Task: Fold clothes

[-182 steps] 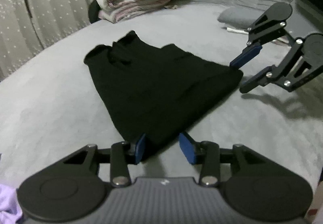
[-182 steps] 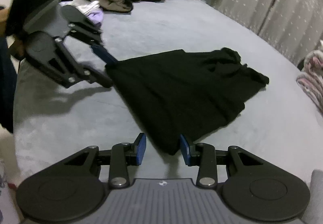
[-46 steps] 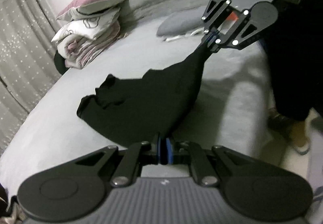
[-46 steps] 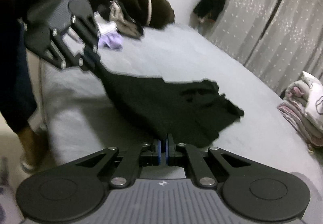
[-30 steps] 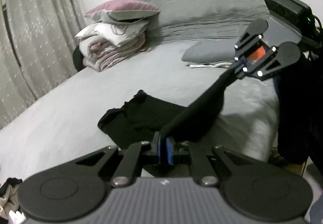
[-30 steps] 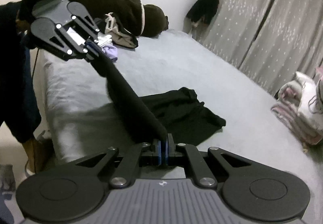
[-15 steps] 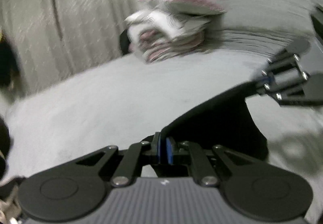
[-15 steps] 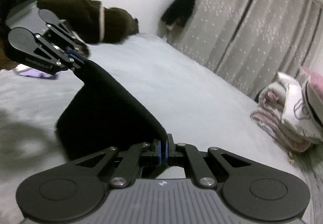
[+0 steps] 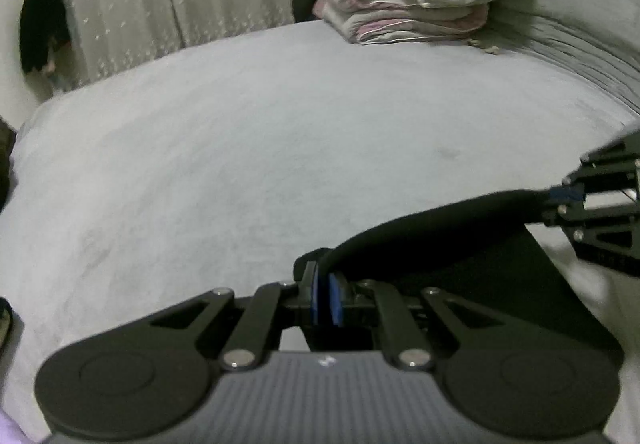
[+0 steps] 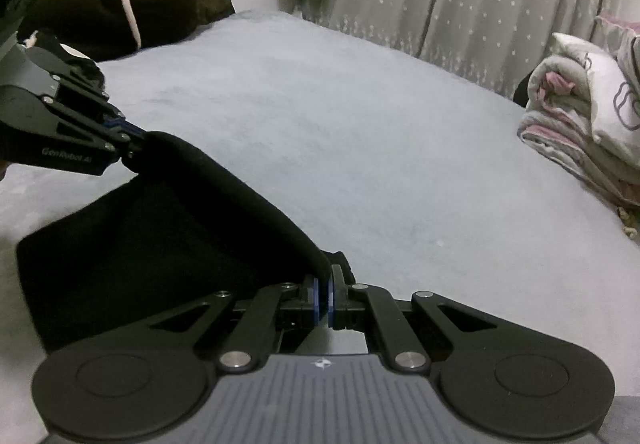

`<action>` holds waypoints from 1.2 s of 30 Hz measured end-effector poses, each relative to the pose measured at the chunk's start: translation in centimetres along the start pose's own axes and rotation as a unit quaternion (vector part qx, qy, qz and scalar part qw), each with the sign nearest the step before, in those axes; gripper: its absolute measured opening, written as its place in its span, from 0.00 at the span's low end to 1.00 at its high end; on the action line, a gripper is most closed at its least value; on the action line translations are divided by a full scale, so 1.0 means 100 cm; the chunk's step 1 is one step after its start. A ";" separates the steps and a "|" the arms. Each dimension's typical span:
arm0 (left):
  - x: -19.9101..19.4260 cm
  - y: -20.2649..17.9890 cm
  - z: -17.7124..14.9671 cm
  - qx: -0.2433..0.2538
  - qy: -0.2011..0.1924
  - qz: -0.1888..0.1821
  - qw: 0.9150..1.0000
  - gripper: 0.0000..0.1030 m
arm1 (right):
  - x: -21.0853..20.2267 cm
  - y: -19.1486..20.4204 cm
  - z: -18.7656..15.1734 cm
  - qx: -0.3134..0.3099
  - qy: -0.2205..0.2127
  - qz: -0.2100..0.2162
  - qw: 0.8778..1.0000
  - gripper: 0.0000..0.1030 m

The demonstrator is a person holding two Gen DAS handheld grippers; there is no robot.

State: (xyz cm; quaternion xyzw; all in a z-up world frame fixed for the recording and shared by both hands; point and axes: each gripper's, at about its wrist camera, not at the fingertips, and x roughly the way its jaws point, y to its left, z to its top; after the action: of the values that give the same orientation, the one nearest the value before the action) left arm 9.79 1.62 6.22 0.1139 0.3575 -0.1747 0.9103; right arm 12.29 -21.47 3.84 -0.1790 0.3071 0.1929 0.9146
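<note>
Left wrist view: the left gripper (image 9: 325,298) is pinched tight on one corner of the black garment (image 9: 452,240), and off to the right the right gripper (image 9: 566,194) is clamped on the other corner. The cloth's top edge spans between them above the grey bed (image 9: 260,148), its body hanging down. Folded bedding (image 9: 412,12) sits at the far side.
</note>
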 end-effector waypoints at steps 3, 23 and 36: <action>0.012 0.001 0.002 -0.021 0.010 0.012 1.000 0.08 | 0.010 -0.003 0.002 0.014 0.009 0.001 1.000 0.04; -0.020 0.013 -0.011 -0.072 -0.025 0.001 0.997 0.42 | -0.014 -0.020 0.004 0.125 -0.034 -0.032 0.991 0.37; 0.004 -0.004 -0.033 -0.062 0.008 -0.003 0.998 0.38 | 0.012 0.014 -0.011 0.089 0.023 0.007 0.996 0.36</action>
State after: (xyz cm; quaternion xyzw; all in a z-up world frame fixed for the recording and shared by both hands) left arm 7.92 2.26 3.56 0.0575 0.3748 -0.1536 0.9125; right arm 11.96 -20.44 1.93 -0.0989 0.3454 0.1673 0.9181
